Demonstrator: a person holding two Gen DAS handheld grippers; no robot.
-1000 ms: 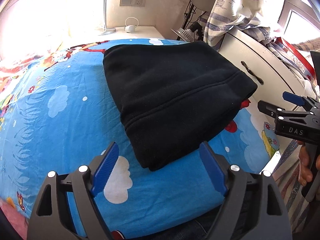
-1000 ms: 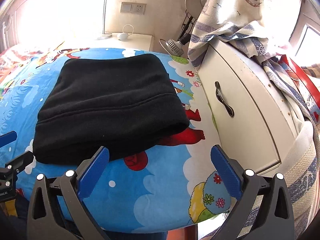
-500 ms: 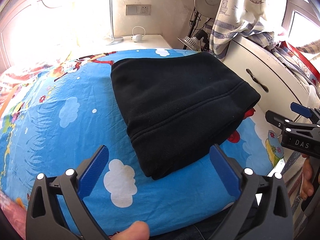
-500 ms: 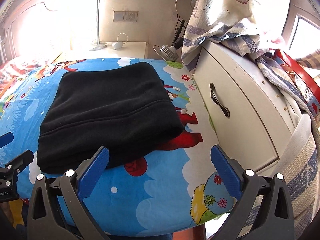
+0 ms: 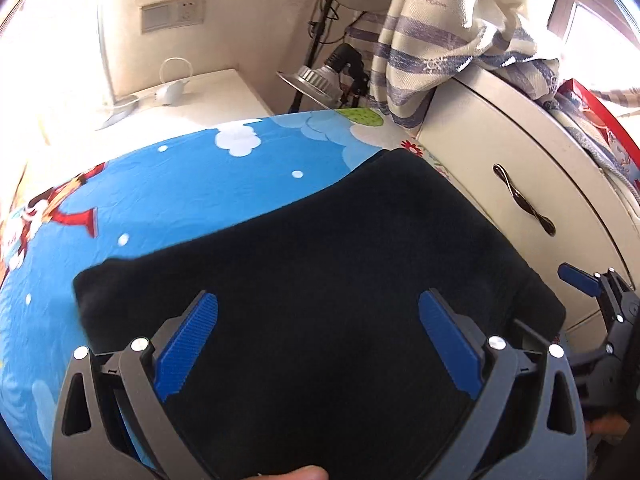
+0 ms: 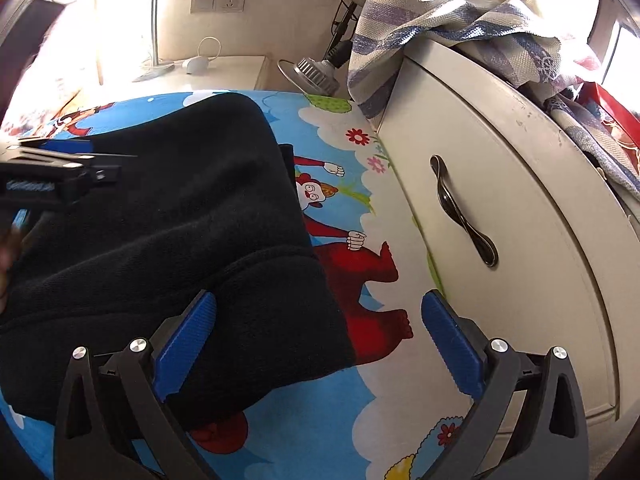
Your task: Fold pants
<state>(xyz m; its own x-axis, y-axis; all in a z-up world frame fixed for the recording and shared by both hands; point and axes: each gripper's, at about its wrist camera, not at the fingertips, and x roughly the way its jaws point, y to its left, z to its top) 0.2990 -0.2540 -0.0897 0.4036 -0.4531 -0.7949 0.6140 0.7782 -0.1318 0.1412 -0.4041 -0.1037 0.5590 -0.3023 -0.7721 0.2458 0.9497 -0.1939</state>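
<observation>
Folded black fleece pants lie flat on the blue cartoon-print bed sheet, near the sheet's edge by the cream cabinet door with a dark curved handle. Left gripper is over the pants: jaws wide apart, both blue ribbed pads in front of the black fabric, nothing pinched between them; contact not clear. Right gripper: jaws wide apart too, left pad over the pants' near right corner, right pad over the sheet just beside the cabinet door, nothing clamped. Beyond the jaws: striped cream-and-blue cloth draped over the cabinet top, white nightstand, wall socket plate.
</observation>
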